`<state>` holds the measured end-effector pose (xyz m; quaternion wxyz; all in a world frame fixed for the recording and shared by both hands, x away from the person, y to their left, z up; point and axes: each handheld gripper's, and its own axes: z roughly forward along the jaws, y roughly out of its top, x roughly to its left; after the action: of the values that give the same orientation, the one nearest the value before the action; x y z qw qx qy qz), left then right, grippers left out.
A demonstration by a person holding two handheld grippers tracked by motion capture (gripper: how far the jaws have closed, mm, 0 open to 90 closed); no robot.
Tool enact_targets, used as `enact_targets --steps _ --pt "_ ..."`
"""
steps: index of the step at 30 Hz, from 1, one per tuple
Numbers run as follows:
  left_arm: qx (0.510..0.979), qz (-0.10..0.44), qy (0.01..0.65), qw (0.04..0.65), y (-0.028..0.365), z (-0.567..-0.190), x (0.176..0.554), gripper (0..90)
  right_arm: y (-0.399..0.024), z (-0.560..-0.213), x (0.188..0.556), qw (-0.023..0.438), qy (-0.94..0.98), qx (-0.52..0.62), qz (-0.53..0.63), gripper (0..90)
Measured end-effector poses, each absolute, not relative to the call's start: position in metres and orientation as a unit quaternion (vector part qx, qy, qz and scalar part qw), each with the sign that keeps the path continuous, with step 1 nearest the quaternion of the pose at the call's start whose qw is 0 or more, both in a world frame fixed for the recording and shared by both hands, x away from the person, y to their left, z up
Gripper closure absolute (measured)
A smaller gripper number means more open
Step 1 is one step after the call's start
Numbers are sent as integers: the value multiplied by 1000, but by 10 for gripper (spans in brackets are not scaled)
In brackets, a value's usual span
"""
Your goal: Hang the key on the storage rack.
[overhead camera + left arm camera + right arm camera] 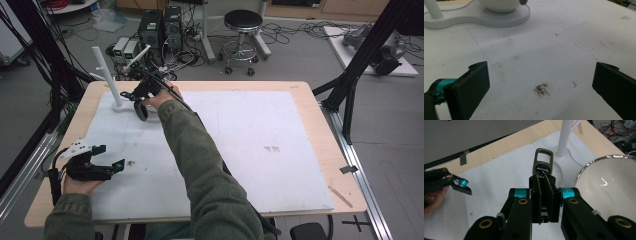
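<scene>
Right gripper [543,182]: jaws pressed together, pinching a dark metal keychain clip [543,165]; the clip's carabiner-type loop is sticking up past the jaw tips, w/ a round dark badge under the loop. In high view the right gripper [142,89] is hanging over the far-left part of the table, arm in a green sleeve [200,165] reaching diagonally across the mat.

Keychain clip: is being held off the surface, betw. the white stand's pole [565,137] and the bowl [609,180], near both; can't tell if it's touching either.

Left gripper [107,157]: jaws spread wide, nothing betw. them. Left gripper view is showing both black pads [470,90] well apart, w/ bare mat in the gap. It is sitting low near the mat's near-left edge, held by the left hand [80,182], well apart from the right gripper.

White stand [112,80]: is standing upright at the far-left corner of the mat; has a slanted side peg and a flat rounded base [474,20].

Bowl: white inside, shiny metallic rim; is sitting on the stand's base plate just beside the pole. Left gripper view is catching its underside [499,5].

Mat [250,140]: white sheet covering most of the wooden table [320,125]; a brownish smudge [542,89] is lying betw. the left gripper's jaws, plus a few small specks and a faint blue pen line [477,46].

Background: round black stool [242,30], black PC towers [160,30] and cables on the grey floor beyond the table.
</scene>
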<state>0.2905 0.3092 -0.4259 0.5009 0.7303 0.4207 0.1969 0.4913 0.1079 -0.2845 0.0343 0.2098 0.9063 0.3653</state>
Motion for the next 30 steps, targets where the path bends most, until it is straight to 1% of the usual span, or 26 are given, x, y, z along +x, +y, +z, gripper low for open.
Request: enact_targets --steps 11,23,30 --pt "726 198 422 506 311 -425 291 17 138 -260 497 47 908 187 371 845" --pt "721 199 425 510 313 -425 291 17 149 -252 506 63 904 190 378 845" --pt "720 198 425 511 315 -425 291 17 159 -239 508 75 901 187 385 845"
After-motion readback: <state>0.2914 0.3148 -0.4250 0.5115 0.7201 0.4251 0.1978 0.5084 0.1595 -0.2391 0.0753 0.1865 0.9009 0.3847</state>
